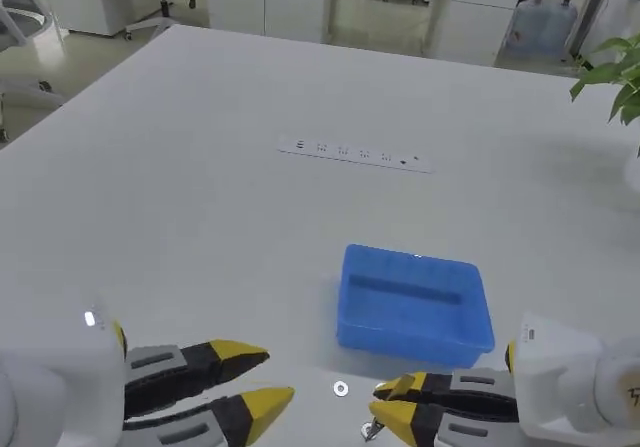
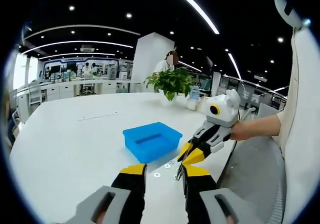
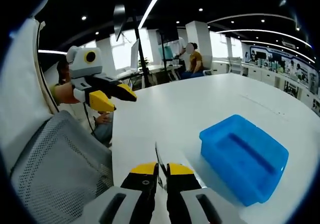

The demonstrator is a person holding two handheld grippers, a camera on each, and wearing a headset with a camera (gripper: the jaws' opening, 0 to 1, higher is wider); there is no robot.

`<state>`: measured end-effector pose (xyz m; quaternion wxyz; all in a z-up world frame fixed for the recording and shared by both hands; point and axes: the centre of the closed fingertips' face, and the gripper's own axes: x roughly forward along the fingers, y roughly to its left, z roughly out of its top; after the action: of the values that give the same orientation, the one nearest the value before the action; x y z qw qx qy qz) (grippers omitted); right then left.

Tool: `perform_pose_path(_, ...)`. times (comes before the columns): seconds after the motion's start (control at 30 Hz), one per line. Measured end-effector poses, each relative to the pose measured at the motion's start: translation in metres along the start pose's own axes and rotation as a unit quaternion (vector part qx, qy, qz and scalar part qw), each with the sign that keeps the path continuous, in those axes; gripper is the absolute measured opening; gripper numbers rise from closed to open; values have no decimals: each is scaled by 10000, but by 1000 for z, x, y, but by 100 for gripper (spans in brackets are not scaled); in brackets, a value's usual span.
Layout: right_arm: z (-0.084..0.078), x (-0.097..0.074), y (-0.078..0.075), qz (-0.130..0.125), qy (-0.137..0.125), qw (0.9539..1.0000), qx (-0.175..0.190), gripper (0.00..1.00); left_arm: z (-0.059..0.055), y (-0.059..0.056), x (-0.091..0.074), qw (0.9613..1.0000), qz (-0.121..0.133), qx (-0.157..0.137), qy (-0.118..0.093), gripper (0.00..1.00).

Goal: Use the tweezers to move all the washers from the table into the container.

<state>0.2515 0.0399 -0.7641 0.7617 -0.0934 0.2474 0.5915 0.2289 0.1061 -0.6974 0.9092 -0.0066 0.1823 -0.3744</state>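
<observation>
A bright open-plan office surrounds a broad white desk (image 1: pixel 200 167). The blue container (image 1: pixel 415 307) sits near its front edge. The left gripper (image 1: pixel 275 374) hovers with its fingers apart, holding nothing. The right gripper (image 1: pixel 390 404) has its fingers pinched narrow on the tweezers (image 3: pixel 158 159). A washer (image 1: pixel 341 389) lies just before the container. The pickup step seems to be in hand, and the next move calls for bringing the tweezer tips down around the washer.

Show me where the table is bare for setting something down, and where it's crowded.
Bare: the wide stretch of table left of the blue container, from the power strip down to the left claw; also the band between strip and container. Crowded: the near edge before the container, where a washer lies between the claws and the right claw grips the tweezers.
</observation>
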Motion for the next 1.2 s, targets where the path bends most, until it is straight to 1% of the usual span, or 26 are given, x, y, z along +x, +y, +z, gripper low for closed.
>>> perform_pose_path(0.07,0,0,1,2,17,10000,-14,3,5,1,2,9999,106,47,-81,53)
perform_pose_path(0.1,0,0,1,-5,41,10000,-52,3,7,1,3,9998,165,92,-107,65)
perform_pose_path(0.13,0,0,2,-5,54,10000,-75,3,8,1,4,9996,207,132,-122,73)
perform_pose_path(0.2,0,1,4,12,69,9999,-121,3,13,4,4,9990,352,220,-189,85)
perform_pose_path(0.23,-1,1,4,15,67,9999,-132,3,16,4,4,9987,381,213,-256,88)
perform_pose_path(0.27,-1,1,4,11,65,9999,-139,3,20,5,4,9982,431,140,-397,91)
perform_pose_path(0.33,-1,1,4,-15,76,9997,-224,2,26,4,5,9972,453,24,-594,99)
perform_pose_path(0.4,-1,1,2,-65,76,9996,-247,2,28,2,3,9966,485,4,-661,99)
perform_pose_path(0.43,-1,0,1,-114,66,9997,-201,1,29,0,3,9965,480,42,-687,99)
perform_pose_path(0.5,-1,-4,-5,-229,75,9997,-97,1,27,-3,4,9965,511,141,-646,99)
perform_pose_path(0.53,1,-7,-6,-247,63,9997,-64,1,26,-3,5,9966,534,205,-600,99)
perform_pose_path(0.63,11,-16,-11,-328,-2,9995,-9,1,21,-5,6,9970,546,288,-466,99)
perform_pose_path(0.73,27,-31,-22,-535,-103,9985,-80,2,22,-7,6,9967,552,319,-498,99)
perform_pose_path(0.77,29,-33,-23,-553,-115,9984,-80,2,23,-8,6,9967,545,317,-510,99)
perform_pose_path(0.87,43,-47,-38,-798,-220,9965,-104,2,23,-7,7,9967,547,329,-491,99)
perform_pose_path(0.97,50,-56,-52,-1009,-260,9945,-116,2,24,-5,8,9970,548,302,-466,99)
perform_pose_path(1.0,52,-59,-60,-1116,-277,9933,-57,2,24,-4,8,9970,552,297,-458,99)
perform_pose_path(1.07,52,-62,-71,-1233,-313,9919,26,2,24,-3,8,9969,576,294,-445,99)
perform_pose_path(1.13,56,-65,-80,-1321,-471,9898,240,2,25,-1,7,9967,611,306,-438,99)
perform_pose_path(1.17,57,-67,-89,-1421,-593,9873,390,2,25,0,7,9966,633,309,-424,99)
perform_pose_path(1.2,57,-67,-94,-1480,-632,9858,473,2,24,1,7,9966,657,304,-400,99)
